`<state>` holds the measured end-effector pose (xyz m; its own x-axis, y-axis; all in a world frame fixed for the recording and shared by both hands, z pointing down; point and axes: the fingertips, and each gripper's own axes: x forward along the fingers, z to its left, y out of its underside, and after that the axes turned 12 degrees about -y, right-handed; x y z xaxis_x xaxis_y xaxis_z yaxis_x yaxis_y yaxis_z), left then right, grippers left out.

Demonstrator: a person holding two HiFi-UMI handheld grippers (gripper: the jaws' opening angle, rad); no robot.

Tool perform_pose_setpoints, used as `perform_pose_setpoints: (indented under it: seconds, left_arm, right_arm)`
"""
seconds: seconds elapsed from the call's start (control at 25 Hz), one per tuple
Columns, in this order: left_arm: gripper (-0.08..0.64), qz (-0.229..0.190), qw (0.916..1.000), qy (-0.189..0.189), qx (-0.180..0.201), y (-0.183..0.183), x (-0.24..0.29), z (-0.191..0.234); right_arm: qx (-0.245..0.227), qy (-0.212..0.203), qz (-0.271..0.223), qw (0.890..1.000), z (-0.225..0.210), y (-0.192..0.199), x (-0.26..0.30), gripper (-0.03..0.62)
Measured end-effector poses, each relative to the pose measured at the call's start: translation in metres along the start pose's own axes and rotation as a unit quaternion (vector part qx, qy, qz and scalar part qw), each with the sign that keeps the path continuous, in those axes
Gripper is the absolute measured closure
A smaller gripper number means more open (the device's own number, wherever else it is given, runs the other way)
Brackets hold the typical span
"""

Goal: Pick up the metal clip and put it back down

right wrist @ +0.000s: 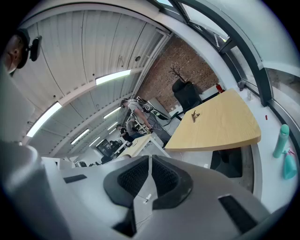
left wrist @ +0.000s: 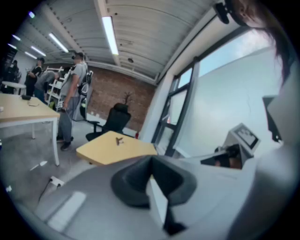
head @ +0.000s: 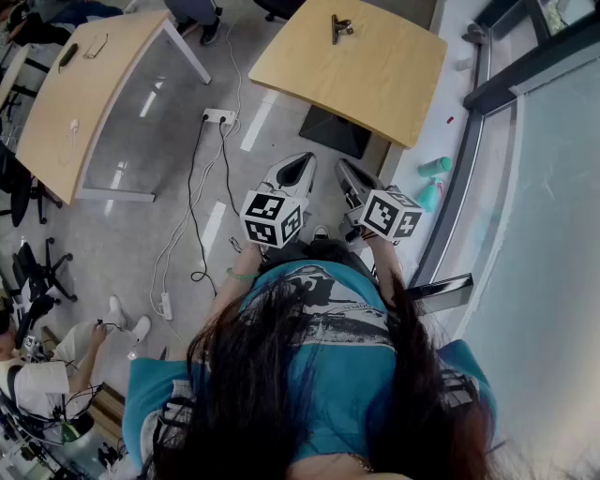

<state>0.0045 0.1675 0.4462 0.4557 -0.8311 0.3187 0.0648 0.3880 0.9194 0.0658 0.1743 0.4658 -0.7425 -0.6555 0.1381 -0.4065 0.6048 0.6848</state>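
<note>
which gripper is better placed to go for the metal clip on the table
Right, narrowly. The left gripper and right gripper both sit well short of the table, fingers together and empty. The metal clip lies near the table's far edge, more in line with the right one.

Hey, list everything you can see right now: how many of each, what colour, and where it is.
metal clip: one, dark, far side of the near table
near table: one, light wood, straight ahead
second table: one, light wood, left
power strip: one, white, floor between the tables
bottles: two, teal, floor by the window
left gripper: one, white and black, shut, empty, held low
right gripper: one, white and black, shut, empty, beside the left
</note>
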Motion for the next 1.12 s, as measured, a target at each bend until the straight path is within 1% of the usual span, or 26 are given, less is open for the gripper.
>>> perform_pose_setpoints:
  seconds: [0.36, 0.72, 1.12]
  left_arm:
    - [0.557, -0.001, 1.0000, 0.000, 0.000, -0.004, 0.016, -0.017]
    - [0.557, -0.001, 0.9999, -0.010, -0.006, 0.007, 0.033, -0.036]
    - [0.557, 0.014, 0.9995, -0.026, -0.013, 0.014, 0.052, -0.035]
  right_arm:
    - [-0.001, -0.002, 0.002, 1.000, -0.015, -0.014, -0.011, 0.560]
    - [0.000, -0.009, 0.016, 1.000, -0.039, -0.018, -0.023, 0.560]
    - [0.020, -0.014, 0.026, 0.999, -0.062, -0.020, -0.019, 0.560]
